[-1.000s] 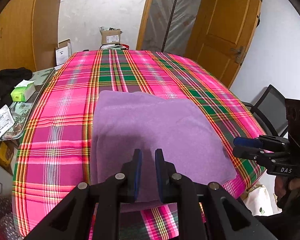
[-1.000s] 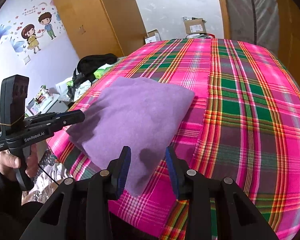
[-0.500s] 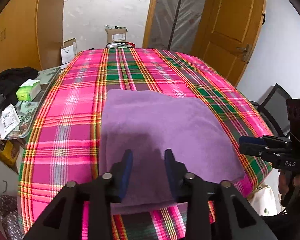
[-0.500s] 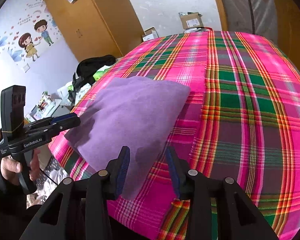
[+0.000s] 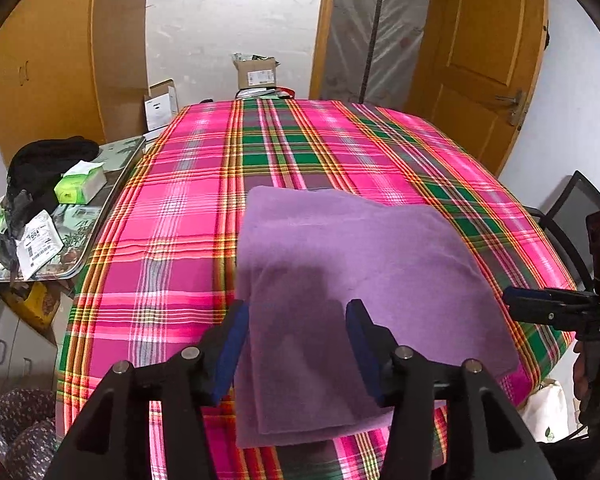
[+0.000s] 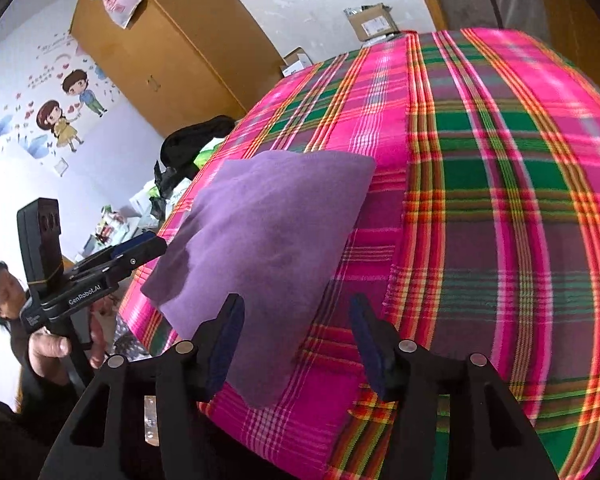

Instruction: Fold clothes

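Observation:
A purple cloth (image 5: 352, 272), folded into a flat rectangle, lies on the pink and green plaid tablecloth (image 5: 172, 240) near the table's front edge. My left gripper (image 5: 298, 344) hovers over the cloth's near edge. Its jaws are opening wide, the cloth lies below the gap, and the pads do not press it. In the right wrist view the purple cloth (image 6: 268, 232) sits ahead and to the left. My right gripper (image 6: 296, 340) is over its near right corner with jaws opening and nothing pinched. Each view shows the other gripper from the side: the right gripper (image 5: 540, 304) and the left gripper (image 6: 140, 248).
A side table (image 5: 112, 168) left of the bed-sized table holds a black bag (image 5: 48, 160), a tissue pack (image 5: 80, 184) and packets. Cardboard boxes (image 5: 256, 72) stand beyond the far edge. A dark chair (image 5: 572, 208) stands at the right. A hand (image 6: 48, 348) holds the left gripper's handle.
The left jaws went from nearly shut over the cloth's near edge to wide apart. The right jaws widened too, and the right gripper rolled a little. The cloth lies still.

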Demonstrator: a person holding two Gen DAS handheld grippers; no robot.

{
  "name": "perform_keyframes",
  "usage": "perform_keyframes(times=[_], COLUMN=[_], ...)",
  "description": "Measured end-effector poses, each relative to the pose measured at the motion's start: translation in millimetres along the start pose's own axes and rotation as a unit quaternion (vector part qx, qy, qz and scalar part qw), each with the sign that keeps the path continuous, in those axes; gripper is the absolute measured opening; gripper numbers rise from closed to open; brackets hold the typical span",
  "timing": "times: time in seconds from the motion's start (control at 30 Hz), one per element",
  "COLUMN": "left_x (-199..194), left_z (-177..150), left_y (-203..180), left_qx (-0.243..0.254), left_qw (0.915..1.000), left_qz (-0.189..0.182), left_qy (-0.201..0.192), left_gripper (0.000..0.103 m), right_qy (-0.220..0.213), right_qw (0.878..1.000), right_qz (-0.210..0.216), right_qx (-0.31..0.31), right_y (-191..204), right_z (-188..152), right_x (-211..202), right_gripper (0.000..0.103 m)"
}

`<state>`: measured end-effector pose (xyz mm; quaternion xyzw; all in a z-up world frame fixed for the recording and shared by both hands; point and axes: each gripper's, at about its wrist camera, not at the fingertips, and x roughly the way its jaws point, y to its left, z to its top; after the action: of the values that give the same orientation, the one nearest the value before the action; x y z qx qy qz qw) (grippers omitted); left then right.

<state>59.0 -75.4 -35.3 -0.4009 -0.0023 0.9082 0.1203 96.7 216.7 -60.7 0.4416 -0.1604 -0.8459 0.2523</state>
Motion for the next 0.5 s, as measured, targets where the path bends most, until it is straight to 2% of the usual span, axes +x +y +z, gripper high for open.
perform_keyframes(times=[0.3, 0.5], left_x=[4, 3], left_z=[0, -3], left_y=[8, 24], left_qx=[-0.006, -0.024], left_qw=[1.0, 0.9996], left_qz=[0.001, -0.014], left_qy=[0.002, 0.001], left_gripper=[0.054, 0.054], right_qy=[0.006, 0.008], right_qw=[1.0, 1.0], right_qz=[0.01, 0.009], right_qx=[0.008, 0.011], right_y=[-1, -1], right_z=[1, 2], right_x=[4, 7], right_gripper=[0.056, 0.056])
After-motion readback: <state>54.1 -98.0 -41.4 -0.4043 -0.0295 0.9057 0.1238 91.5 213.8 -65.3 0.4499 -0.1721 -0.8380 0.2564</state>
